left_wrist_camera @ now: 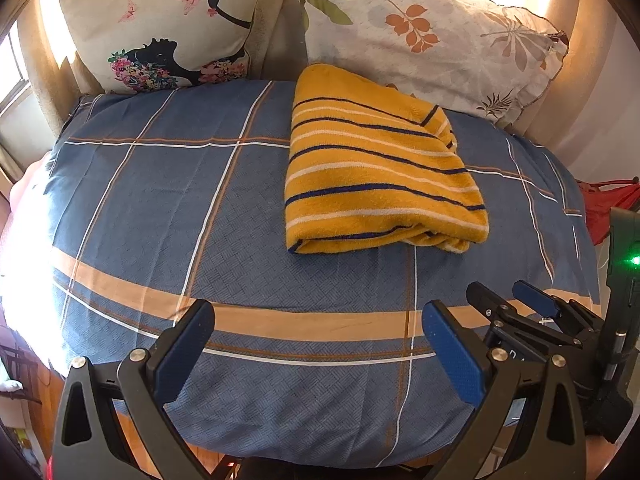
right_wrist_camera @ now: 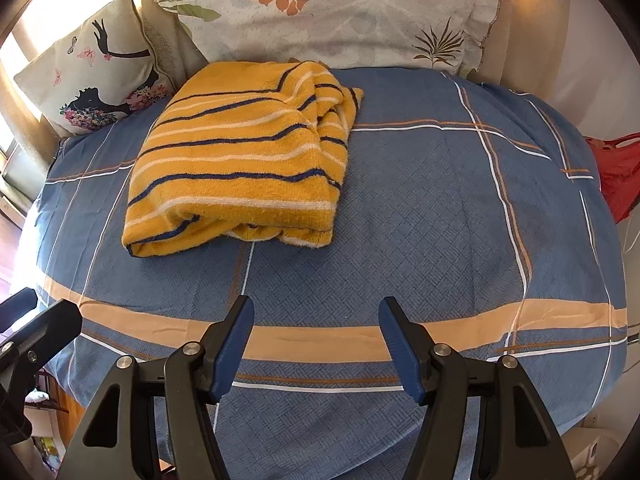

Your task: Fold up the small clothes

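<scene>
Yellow striped garment [left_wrist_camera: 380, 168] lies folded into a compact bundle on the blue plaid bed [left_wrist_camera: 180, 208], toward the far side, its back edge against the leaf-print pillow [left_wrist_camera: 420, 32]; a silhouette-print cushion [left_wrist_camera: 160, 24] sits to that pillow's left. Left gripper [left_wrist_camera: 318, 344] hovers over the near bed edge, fingers spread wide, nothing between them, well apart from the garment. Right gripper [right_wrist_camera: 316, 344] does likewise, fingers apart and empty. Red fabric [right_wrist_camera: 616, 172] shows off the bed's right side.
</scene>
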Motion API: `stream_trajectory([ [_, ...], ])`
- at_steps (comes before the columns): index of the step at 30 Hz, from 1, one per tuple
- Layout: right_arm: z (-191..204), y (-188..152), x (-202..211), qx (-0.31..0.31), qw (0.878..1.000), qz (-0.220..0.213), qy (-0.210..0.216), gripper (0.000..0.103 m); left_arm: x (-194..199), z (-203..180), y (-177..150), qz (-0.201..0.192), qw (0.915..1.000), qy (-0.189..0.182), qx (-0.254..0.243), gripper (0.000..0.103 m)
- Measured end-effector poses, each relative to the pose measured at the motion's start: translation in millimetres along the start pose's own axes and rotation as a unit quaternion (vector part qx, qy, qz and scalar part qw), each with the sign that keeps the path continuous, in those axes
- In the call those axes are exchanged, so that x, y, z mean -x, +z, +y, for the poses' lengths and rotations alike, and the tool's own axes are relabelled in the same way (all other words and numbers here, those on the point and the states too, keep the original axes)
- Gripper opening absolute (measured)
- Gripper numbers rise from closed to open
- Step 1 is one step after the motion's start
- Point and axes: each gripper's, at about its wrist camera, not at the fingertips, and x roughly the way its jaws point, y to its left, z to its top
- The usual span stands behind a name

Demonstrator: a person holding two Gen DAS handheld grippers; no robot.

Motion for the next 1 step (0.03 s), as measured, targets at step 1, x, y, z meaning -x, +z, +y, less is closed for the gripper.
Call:
stream_trajectory([
  [1, -1.6, 0.5, -1.5, 0.0, 1.0, 0.002, 0.001, 0.069, -0.6, -1.8, 0.6, 0.0, 1.0, 0.0, -0.001, 0.103],
])
